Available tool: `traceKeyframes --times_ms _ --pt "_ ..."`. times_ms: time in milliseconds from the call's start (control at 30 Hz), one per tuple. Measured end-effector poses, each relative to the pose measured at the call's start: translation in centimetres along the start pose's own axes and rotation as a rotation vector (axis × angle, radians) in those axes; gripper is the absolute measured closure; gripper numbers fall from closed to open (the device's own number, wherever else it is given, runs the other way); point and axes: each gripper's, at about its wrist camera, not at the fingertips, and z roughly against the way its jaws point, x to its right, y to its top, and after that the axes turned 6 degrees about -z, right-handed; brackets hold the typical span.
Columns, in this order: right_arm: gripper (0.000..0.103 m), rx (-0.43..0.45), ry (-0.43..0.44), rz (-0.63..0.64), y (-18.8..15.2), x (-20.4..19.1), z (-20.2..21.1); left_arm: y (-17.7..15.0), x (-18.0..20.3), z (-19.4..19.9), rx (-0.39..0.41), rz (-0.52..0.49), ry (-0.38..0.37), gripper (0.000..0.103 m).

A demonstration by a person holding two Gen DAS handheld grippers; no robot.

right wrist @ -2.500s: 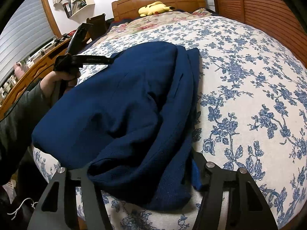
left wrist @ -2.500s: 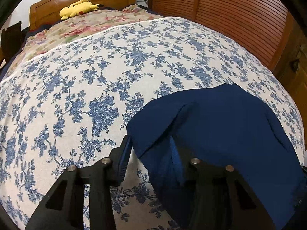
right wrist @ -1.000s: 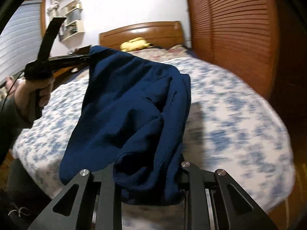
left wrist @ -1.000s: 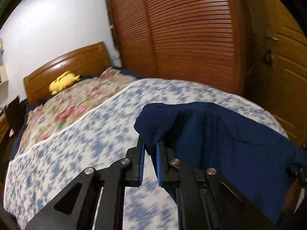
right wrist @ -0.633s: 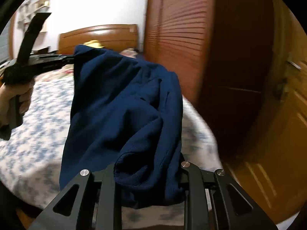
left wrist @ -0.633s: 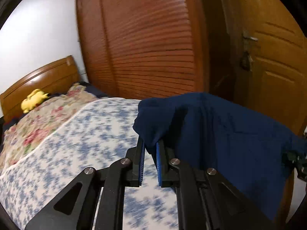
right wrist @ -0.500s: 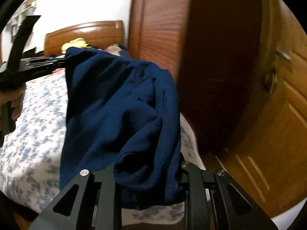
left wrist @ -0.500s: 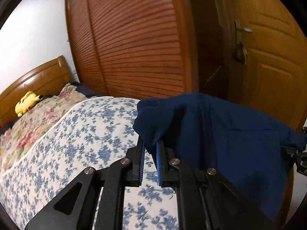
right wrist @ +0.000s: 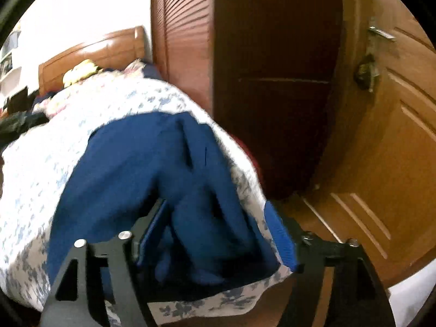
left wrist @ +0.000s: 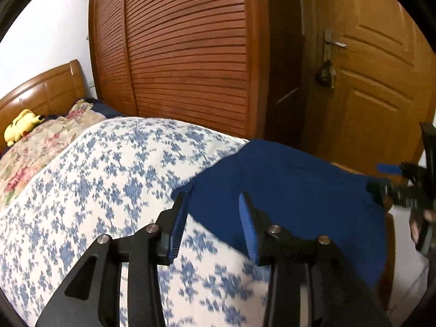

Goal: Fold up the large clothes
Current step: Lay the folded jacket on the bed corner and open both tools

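Observation:
The navy garment [left wrist: 286, 190] lies folded on the corner of the bed nearest the door, with one edge hanging over the side. My left gripper [left wrist: 212, 196] has its jaws opening; a corner of the cloth lies between the blue pads, which do not press on it. In the right wrist view the garment [right wrist: 152, 169] bunches between the fingers of my right gripper [right wrist: 215, 203], whose jaws are opening wide and stand off the cloth. From the left wrist view that right gripper [left wrist: 382, 181] shows at the garment's far edge, held by a hand.
The bed [left wrist: 109, 177] has a blue floral sheet. A flowered quilt and a yellow plush toy [left wrist: 21, 128] lie by the headboard. Louvred wardrobe doors [left wrist: 185, 54] run along the far side. A wooden door [left wrist: 381, 95] stands just past the bed's corner.
Both grippers were shut on the lifted garment and swung it toward the door. Now both have opened, and the garment has dropped onto the bed's corner.

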Motion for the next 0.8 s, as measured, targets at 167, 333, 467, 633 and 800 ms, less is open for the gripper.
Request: traceKeyframes --times_ms 167,333,467,633,800 --pt "0.026 0.048 -0.004 0.026 0.0 -1.1 1.7 -2.7 1.2 2.1 0.011 -0.024 -0.037 0.043" --pt "0.026 0.05 0.083 0.097 -1.3 -4.3 1.8 -4.9 1.9 4.5 0.022 -0.039 -0.049 0.033" --pt "0.026 -0.022 0.064 0.092 -2.1 -4.6 -1.3 -6.7 2.5 6.5 0.02 -0.042 -0.061 0.024" --pt "0.026 -0.072 0.067 0.041 -3.4 -3.2 -4.6 -8.3 2.0 9.3 0.03 -0.022 -0.074 0.023" --pt "0.026 -0.057 0.002 0.062 -2.9 -3.8 -3.2 -9.4 0.5 12.0 0.039 0.005 -0.04 0.022"
